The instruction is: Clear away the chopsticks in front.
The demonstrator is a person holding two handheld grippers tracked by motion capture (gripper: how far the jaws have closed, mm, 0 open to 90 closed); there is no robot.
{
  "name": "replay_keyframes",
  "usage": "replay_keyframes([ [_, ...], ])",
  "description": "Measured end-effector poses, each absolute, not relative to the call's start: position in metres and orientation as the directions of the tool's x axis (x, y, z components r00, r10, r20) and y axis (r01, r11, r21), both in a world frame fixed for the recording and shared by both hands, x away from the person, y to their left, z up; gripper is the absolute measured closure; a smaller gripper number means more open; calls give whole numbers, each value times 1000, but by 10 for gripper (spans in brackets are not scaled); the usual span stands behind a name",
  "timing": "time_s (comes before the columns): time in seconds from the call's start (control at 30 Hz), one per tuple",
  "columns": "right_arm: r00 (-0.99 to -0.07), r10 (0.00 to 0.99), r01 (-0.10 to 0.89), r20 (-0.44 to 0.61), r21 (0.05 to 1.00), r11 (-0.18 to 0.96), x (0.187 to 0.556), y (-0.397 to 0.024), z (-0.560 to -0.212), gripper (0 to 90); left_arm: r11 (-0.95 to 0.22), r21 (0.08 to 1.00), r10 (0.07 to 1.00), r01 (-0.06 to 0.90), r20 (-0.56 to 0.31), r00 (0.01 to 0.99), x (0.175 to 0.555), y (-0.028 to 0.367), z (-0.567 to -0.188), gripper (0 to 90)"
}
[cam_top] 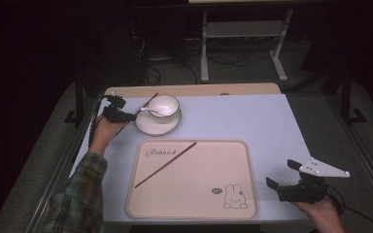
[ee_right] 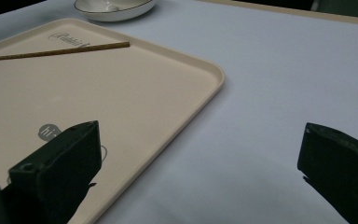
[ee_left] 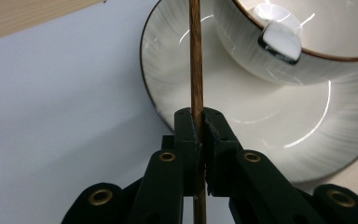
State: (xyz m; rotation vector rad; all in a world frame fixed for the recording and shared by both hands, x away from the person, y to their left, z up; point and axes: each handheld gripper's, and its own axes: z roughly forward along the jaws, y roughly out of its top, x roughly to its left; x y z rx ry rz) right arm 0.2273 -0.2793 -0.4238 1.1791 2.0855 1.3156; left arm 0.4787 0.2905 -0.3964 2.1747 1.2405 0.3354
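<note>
Pinching a thin brown wooden chopstick [ee_left: 196, 60] between two closed black jaws, with the stick running straight up the left gripper view from between the pads and crossing the rim of a white ribbed saucer with a dark edge line [ee_left: 177, 84]. Held by the left gripper [cam_top: 126, 116] at the far left of the pale lilac table mat [cam_top: 252, 121], just beside that saucer, the stick's far end poking out past the rim toward the wooden table edge [cam_top: 199, 90]. Standing on the saucer, a white cup with a brown rim [cam_top: 163, 106], and resting in the cup, a small white spoon [ee_left: 282, 39] with its handle toward the left gripper. Lying nearer the person, a beige rounded plastic tray with a rabbit drawing [cam_top: 233, 208]; across its upper left part, slanted, a second brown wooden chopstick [cam_top: 165, 165], touched by neither tool. Hovering well apart at the near right of the mat, just off the tray's right edge, the right gripper [cam_top: 284, 177], jaws spread wide and gripping nothing, the tray corner and bare mat showing between them in the right gripper view
</note>
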Motion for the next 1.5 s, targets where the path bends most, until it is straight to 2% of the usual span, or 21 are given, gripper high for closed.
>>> replay_keyframes([
  [0.8, -561, 823, 438, 91, 876, 202, 227, -278, -423, 0, -337, 603, 854, 723, -128, 505, 407, 337, -400, 843],
  [1.1, -562, 822, 438, 89, 876, 204, 227, -277, -423, 0, -360, 607, 829, 709, -141, 542, 380, 329, -401, 843],
  [1.5, -562, 823, 437, 88, 876, 205, 226, -277, -423, 0, -420, 618, 759, 664, -162, 630, 351, 296, -402, 843],
])
